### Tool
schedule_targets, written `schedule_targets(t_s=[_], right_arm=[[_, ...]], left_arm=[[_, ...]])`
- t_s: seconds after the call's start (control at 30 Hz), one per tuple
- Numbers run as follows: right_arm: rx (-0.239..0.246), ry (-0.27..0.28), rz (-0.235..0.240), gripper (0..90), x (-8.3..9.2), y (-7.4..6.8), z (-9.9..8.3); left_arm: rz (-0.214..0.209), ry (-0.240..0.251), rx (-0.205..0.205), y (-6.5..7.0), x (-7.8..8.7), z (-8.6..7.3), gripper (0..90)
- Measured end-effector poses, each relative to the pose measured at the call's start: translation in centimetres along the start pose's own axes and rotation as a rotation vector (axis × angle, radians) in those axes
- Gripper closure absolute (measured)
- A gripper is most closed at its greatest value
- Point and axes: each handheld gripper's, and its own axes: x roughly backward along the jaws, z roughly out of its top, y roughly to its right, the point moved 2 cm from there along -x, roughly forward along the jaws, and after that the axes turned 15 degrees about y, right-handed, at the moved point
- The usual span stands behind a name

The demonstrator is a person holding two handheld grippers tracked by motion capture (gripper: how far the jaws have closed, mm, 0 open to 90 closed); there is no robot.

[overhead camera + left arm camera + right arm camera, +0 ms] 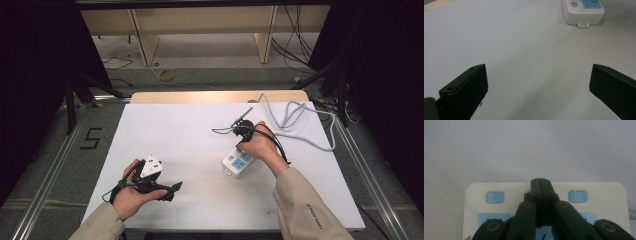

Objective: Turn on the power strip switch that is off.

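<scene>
A white power strip (237, 163) with blue sockets lies right of the table's middle. My right gripper (540, 181) is shut with nothing between its jaws. Its tips point down at the strip's (599, 192) end, midway between two blue buttons (495, 197). Whether the tips touch the casing I cannot tell. A small red light (483, 207) glows beside the left button. A hand hides most of that gripper's black body (244, 129) in the high view. My left gripper (537, 75) is open, low over bare table at the front left (172, 188), well away from the strip (584, 11).
The strip's grey cable (295, 117) loops across the back right of the white tabletop (190, 130). A thin black cable (225, 131) trails from the right gripper. A wooden edge (215, 96) borders the table's far side, with floor cables and black stands beyond.
</scene>
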Motion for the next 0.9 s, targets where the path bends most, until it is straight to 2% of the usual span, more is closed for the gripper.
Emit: schedule_targets(t_s=[0.37, 0.77, 0.9], right_arm=[[0.015, 0.023, -0.015, 90.0, 0.1, -0.3, 0.0], [0.007, 0.08, -0.015, 90.0, 1.2, 0.0, -0.3], [0.004, 0.118, -0.019, 90.0, 1.6, 0.2, -0.5]], left_arm=[[-0.001, 0.002, 0.002, 0.0, 0.0, 0.0, 1.6], [0.001, 0.001, 0.0, 0.0, 0.0, 0.0, 1.6], [0.002, 0.002, 0.004, 0.0, 0.0, 0.0, 1.8]])
